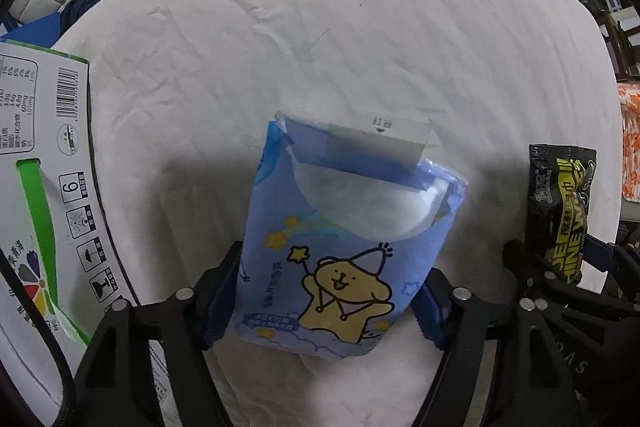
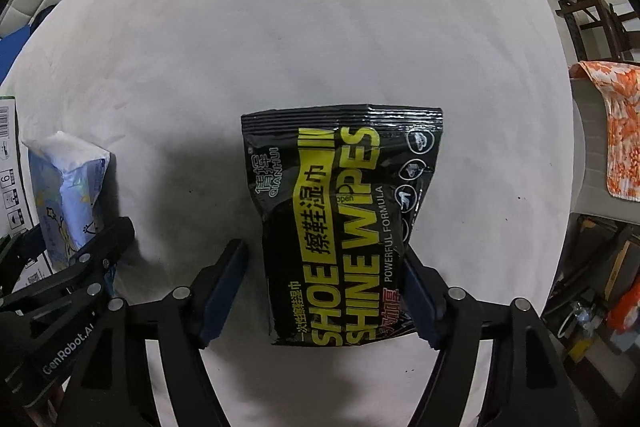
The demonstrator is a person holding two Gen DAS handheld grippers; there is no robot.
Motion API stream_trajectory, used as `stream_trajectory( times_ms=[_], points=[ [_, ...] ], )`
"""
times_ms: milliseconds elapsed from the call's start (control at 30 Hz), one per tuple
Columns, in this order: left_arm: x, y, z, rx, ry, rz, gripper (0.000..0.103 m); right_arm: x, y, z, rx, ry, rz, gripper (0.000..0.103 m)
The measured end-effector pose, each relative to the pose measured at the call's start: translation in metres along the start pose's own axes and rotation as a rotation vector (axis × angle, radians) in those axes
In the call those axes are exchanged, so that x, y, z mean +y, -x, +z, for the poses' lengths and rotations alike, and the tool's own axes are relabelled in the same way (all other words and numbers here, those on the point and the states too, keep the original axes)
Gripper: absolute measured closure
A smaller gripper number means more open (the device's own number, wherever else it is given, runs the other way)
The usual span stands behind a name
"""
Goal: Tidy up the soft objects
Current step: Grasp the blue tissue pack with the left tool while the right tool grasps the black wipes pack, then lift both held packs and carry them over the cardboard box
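Note:
My left gripper [image 1: 324, 291] is shut on a blue tissue pack [image 1: 344, 247] with a yellow cartoon bear, held above the white sheet [image 1: 280, 27]; its top flap is peeled open and white tissue shows. My right gripper [image 2: 324, 291] holds a black and yellow shoe shine wipes pack [image 2: 340, 223]; the right finger touches it, and a small gap shows beside the left finger. In the left wrist view the wipes pack [image 1: 564, 211] and right gripper appear at the right edge. In the right wrist view the blue pack [image 2: 72, 195] appears at the left.
A white cardboard carton [image 1: 44, 195] with green print and a barcode stands at the left, close to the left gripper. An orange patterned cloth [image 2: 616, 131] hangs at the right, beyond the bed edge. Padded headboard and blue fabric lie at the far left.

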State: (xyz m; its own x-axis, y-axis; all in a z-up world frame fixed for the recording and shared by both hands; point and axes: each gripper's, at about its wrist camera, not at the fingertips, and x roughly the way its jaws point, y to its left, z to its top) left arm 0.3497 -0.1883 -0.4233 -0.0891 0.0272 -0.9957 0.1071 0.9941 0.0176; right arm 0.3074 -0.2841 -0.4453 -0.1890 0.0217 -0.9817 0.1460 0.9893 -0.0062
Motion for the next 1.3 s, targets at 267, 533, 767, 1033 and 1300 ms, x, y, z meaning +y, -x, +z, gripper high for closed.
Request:
stream_trajectory(
  times_ms=[267,533,767,1033,1300],
  points=[
    [-0.002,0.013,-0.011,-0.016,0.013,-0.011,0.054,0.001,0.013,-0.015,-0.011,-0.024,-0.006,0.047],
    [0.001,0.019,-0.031,-0.035,0.021,-0.023,0.057,-0.014,0.031,0.003,-0.024,-0.025,0.011,0.049],
    [-0.005,0.048,-0.041,-0.105,-0.004,-0.033,0.057,-0.023,0.062,-0.004,-0.077,-0.023,0.042,0.049],
    [0.001,0.118,-0.078,-0.237,-0.016,-0.087,0.057,-0.034,0.118,-0.024,-0.176,-0.03,0.072,0.049],
    [0.041,0.163,-0.112,-0.333,-0.009,-0.115,0.057,-0.029,0.172,-0.064,-0.286,-0.023,0.063,0.049]
  ],
)
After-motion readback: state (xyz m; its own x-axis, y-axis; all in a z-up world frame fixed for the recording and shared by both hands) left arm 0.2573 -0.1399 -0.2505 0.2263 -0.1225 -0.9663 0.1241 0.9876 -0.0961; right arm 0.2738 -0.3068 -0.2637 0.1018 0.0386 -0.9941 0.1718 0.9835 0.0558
